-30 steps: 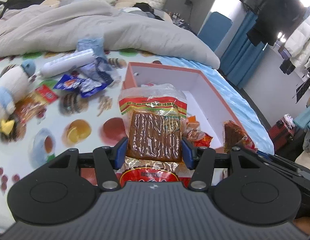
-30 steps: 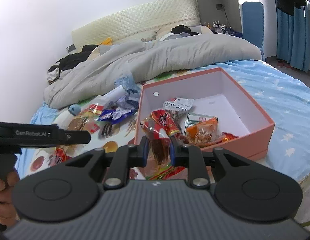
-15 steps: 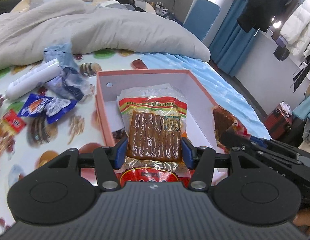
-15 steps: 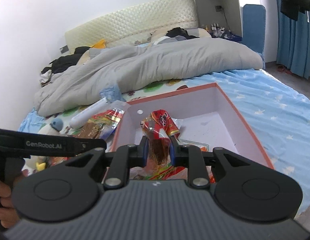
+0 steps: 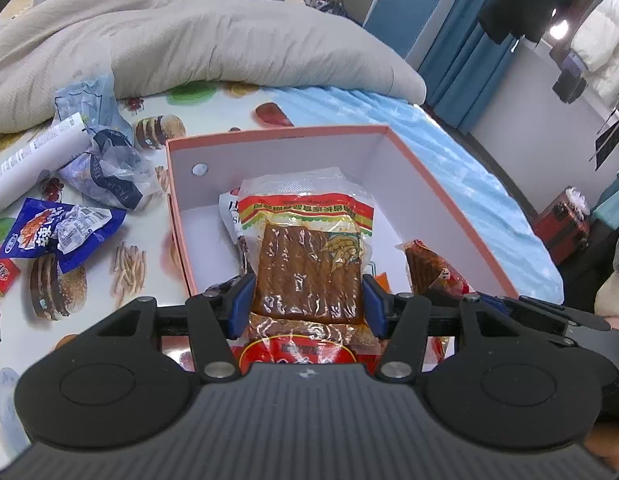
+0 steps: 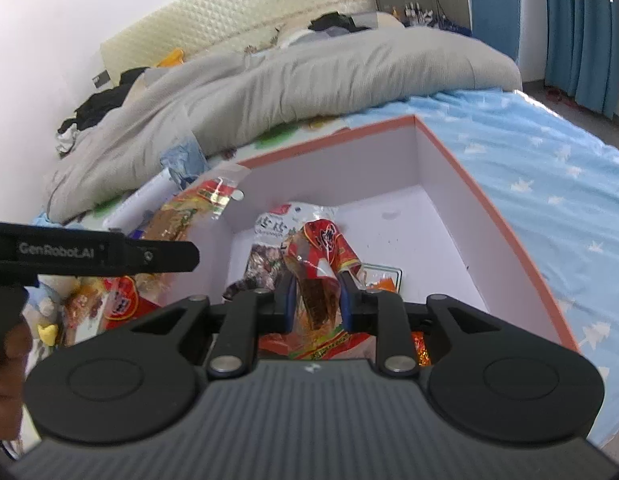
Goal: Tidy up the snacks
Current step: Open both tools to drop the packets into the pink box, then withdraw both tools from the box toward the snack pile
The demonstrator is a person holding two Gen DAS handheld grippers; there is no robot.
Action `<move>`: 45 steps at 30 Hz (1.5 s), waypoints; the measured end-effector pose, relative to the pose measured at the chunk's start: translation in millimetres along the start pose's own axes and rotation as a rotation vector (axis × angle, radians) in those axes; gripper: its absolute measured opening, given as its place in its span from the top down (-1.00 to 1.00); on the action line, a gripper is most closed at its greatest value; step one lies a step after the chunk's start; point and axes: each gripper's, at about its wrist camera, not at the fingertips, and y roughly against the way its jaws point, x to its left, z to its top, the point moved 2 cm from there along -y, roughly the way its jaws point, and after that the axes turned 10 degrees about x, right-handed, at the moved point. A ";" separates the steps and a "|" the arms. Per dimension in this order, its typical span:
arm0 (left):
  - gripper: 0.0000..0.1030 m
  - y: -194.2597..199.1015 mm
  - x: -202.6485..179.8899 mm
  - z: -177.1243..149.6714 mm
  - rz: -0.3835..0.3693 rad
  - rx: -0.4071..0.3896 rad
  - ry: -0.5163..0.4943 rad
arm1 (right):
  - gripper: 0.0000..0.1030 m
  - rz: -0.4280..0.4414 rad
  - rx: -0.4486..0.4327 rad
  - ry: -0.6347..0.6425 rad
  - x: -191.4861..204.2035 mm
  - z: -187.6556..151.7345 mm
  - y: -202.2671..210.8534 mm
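My left gripper (image 5: 307, 300) is shut on a clear packet of brown dried-tofu strips (image 5: 309, 260) with a red and yellow header, held over the near left part of the pink box (image 5: 277, 134). My right gripper (image 6: 317, 300) is shut on a red-wrapped snack packet (image 6: 319, 256), held over the same box (image 6: 497, 224). The right gripper's packet (image 5: 429, 268) also shows at the right in the left wrist view. A white-labelled packet (image 6: 277, 224) and an orange packet (image 6: 383, 280) lie inside the box.
Loose on the fruit-print sheet left of the box are a blue snack packet (image 5: 57, 232), a crumpled blue-white bag (image 5: 109, 176), a white tube (image 5: 33, 152) and a red packet (image 5: 1, 272). A grey duvet (image 5: 189, 40) lies behind. The bed edge is to the right.
Both grippers have moved forward over the pink box with their packets still held. The left gripper swung right, from above the sheet to above the box.
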 end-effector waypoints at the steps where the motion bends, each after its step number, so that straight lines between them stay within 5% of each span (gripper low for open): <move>1: -0.19 -2.4 1.3 0.6 0.000 0.006 0.005 | 0.38 0.000 -0.003 -0.011 -0.6 -0.3 -0.2; 5: -0.39 -2.0 4.3 -1.1 0.020 0.003 0.011 | -0.19 -0.027 0.003 -0.024 0.0 0.7 -0.5; 7: -0.57 3.3 4.0 -2.9 0.029 -0.009 0.006 | -0.26 -0.038 -0.002 -0.018 1.8 -0.3 2.6; 20: -0.58 79.7 -10.5 -35.0 0.041 -0.100 0.002 | -0.26 -0.017 -0.060 -0.016 22.3 -17.4 57.5; 45: -0.58 216.3 11.8 -160.3 0.090 -0.243 0.073 | -0.26 0.081 -0.160 0.126 104.4 -78.6 137.5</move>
